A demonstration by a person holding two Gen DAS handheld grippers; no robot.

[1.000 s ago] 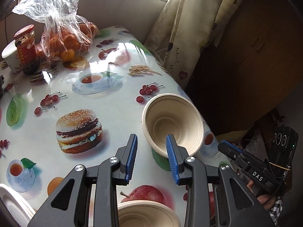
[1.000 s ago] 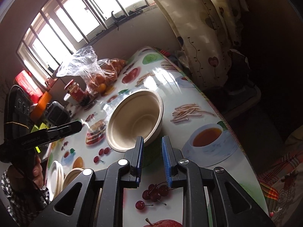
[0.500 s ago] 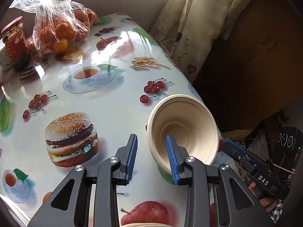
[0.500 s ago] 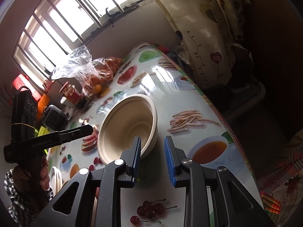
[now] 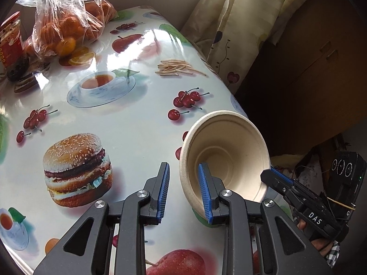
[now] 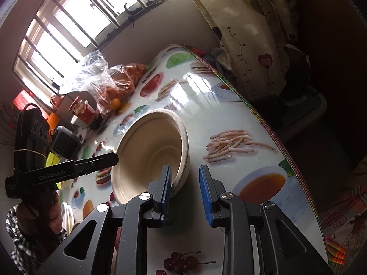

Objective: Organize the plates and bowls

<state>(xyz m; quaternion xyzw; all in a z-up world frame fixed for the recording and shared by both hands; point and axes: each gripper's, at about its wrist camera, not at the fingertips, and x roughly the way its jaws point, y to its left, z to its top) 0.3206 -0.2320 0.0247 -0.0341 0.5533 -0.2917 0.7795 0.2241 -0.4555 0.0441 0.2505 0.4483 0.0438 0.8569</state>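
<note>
A beige paper bowl [image 5: 229,151] stands near the right edge of the printed tablecloth [image 5: 142,137]. My left gripper [image 5: 183,167] straddles its near left rim, one finger inside and one outside. Its jaws are closing, and a gap still shows beside the outer pad. The right gripper [image 6: 185,168] straddles the opposite rim of the bowl [image 6: 149,146], its left finger inside and its right finger clear of the wall. In each wrist view the other gripper shows: the right gripper [image 5: 270,175] at the bowl's far rim, the left gripper [image 6: 110,160] at its left side.
A bag of oranges [image 5: 68,23] and a red jar [image 5: 10,43] stand at the back of the table. A curtain [image 5: 229,34] hangs just past the table's right edge. White plates [image 6: 67,215] lie near the front left, beside a checked sleeve [image 6: 25,236].
Both grippers came down and forward onto the bowl, each now with one finger inside it. The left jaws have narrowed. The bowl looks nearer and more tipped.
</note>
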